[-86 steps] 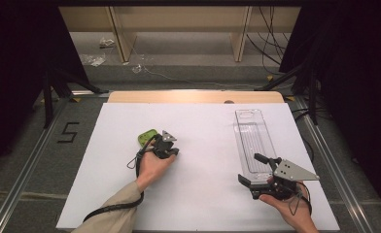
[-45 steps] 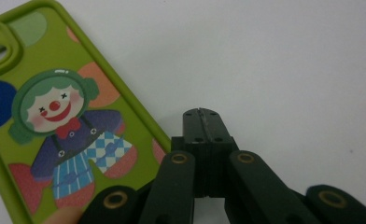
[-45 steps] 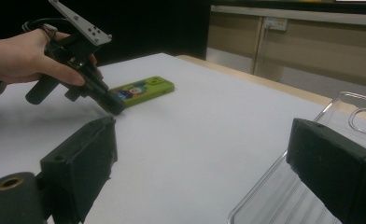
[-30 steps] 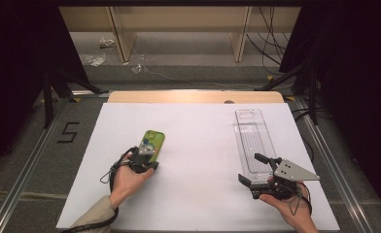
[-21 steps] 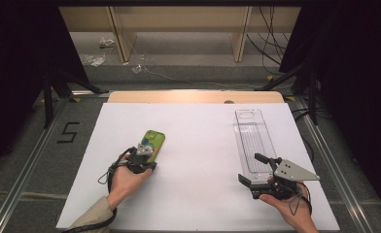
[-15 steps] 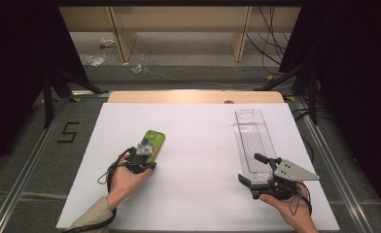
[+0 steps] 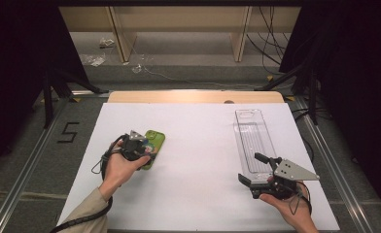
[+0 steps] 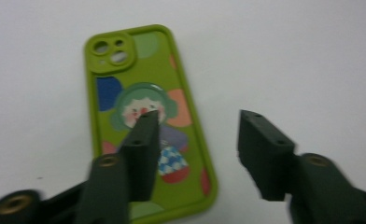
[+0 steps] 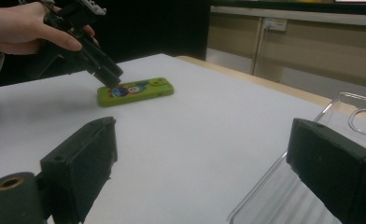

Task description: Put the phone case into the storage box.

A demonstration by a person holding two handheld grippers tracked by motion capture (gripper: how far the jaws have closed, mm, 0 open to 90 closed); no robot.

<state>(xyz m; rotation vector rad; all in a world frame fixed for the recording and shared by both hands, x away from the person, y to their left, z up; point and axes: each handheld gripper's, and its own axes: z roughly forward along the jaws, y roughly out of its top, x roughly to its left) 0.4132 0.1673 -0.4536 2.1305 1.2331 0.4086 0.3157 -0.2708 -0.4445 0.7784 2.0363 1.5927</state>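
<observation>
A white sheet (image 7: 198,160) covers the table, with a strip of bare wood along its far edge, dark curtains at the sides and a grey floor with cables beyond.

On the left half of the sheet a green phone case (image 7: 152,147) lies flat with its patterned back up: a cartoon face, coloured patches and the camera cut-out at the far end. The left gripper (image 7: 139,148), held in the person's left hand (image 7: 118,165), hangs just above the near end of the case and points down at it. Its jaws have just been opening; in the left gripper view they stand apart with nothing pinched between them, one jaw over the case's (image 8: 146,121) middle, the other over bare white sheet beside its edge. In the right gripper view that gripper (image 9: 107,77) is lifted slightly clear of the case (image 9: 135,91), so the case is released and rests on the sheet alone.

On the right half a clear plastic tray (image 7: 253,141) lies lengthwise, well apart from the green case. The right gripper (image 7: 256,171) sits low at the tray's near end, held in the right hand (image 7: 290,206). Its jaws are spread wide and hold nothing, with the tray's clear edge (image 9: 312,186) lying just beside the right-hand jaw in its own view.
</observation>
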